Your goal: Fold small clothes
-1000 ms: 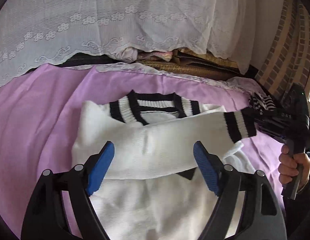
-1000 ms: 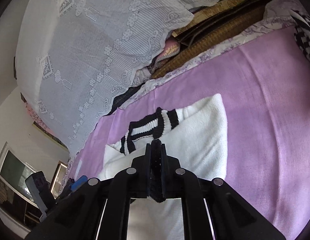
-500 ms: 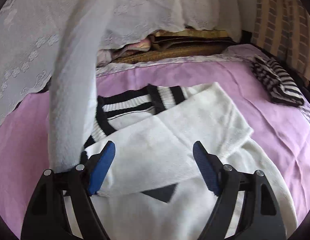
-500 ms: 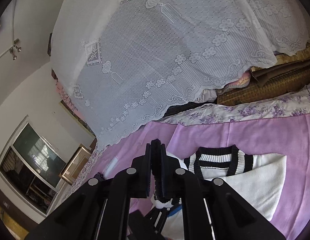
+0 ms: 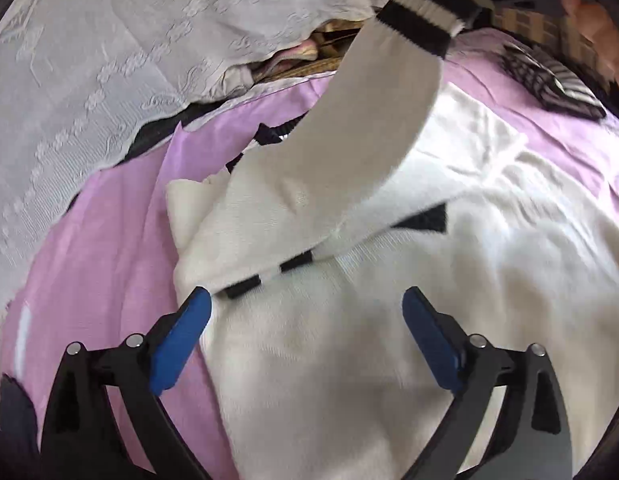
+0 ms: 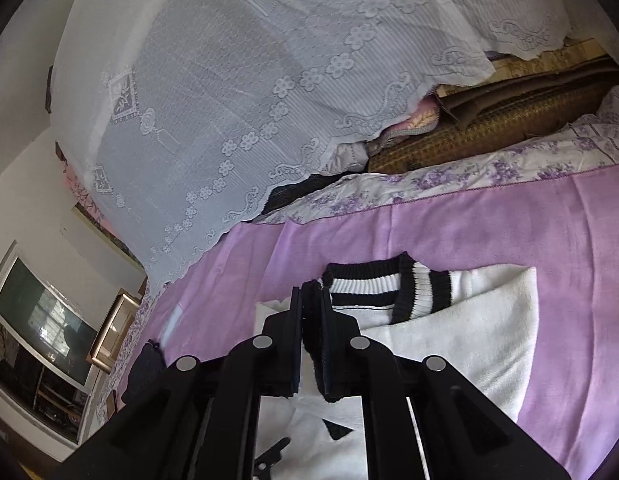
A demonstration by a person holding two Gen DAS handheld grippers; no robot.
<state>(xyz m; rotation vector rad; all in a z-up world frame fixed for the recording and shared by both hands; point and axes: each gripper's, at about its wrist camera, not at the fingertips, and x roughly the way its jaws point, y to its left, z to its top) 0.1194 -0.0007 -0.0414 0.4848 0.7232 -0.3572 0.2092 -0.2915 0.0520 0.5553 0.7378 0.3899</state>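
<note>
Two grippers work my sweater (image 5: 349, 360) on the purple sheet (image 5: 109, 260): my right gripper (image 6: 311, 336) clenches the striped cuff (image 5: 417, 12) at one o'clock, while my left gripper (image 5: 305, 320), jaws just opening, hovers released over it.

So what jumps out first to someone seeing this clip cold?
A white sweater with black-and-white striped trim, spread on the purple sheet and filling the middle of the left wrist view. Its sleeve arcs up to the top right, the striped cuff pinched in the right gripper. The left gripper hangs over the sweater, blue jaws just opened wide, nothing between them.
</note>
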